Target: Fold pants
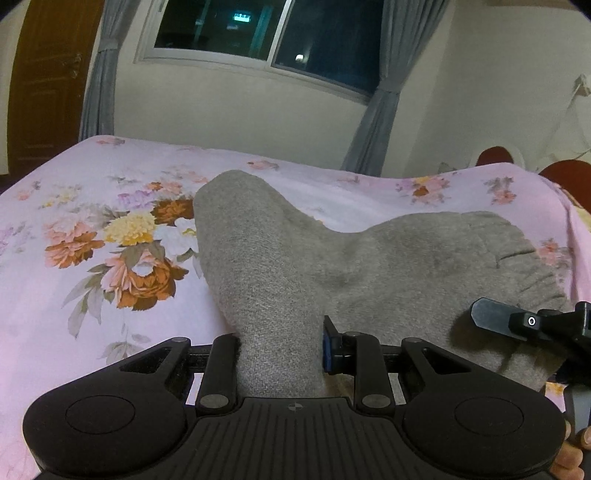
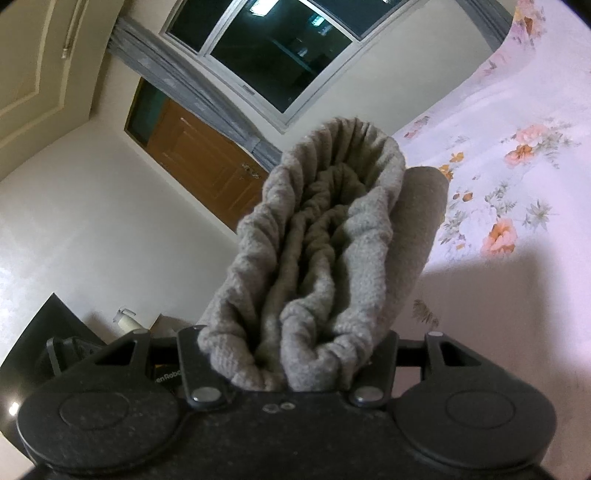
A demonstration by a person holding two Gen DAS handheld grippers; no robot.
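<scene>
Pants (image 1: 280, 258): grey knit, lifted off the bed (image 1: 110, 295) between both grippers, the free part draped back onto the sheet. Left wrist view shows one folded section rising toward the window (image 1: 266, 33) side, a second lobe spreading right with a ribbed, gathered edge near the right gripper.

Left gripper (image 1: 280, 354): jaws nearly together, clamped on a narrow bunch of the pants that runs up between the fingers. Cloth fills the gap fully.

Right gripper (image 2: 291, 354): jaws about half apart, closed on a thick wad of the gathered waistband (image 2: 332, 229), elastic ruffles visible in several layers. The wad stands up from the jaws and hides the fingertips. In the left wrist view the right gripper (image 1: 517, 323) enters from the right edge, one finger lying against the pants; its grip is not readable there.

Bed: pink floral sheet, large orange and yellow flower print left of the pants. Fingers (image 1: 570, 458) of the person show at the lower right corner behind the left gripper body.

Surroundings: grey curtains (image 1: 384, 92) either side of a dark window, brown door (image 1: 48, 81) at left, cream walls.
</scene>
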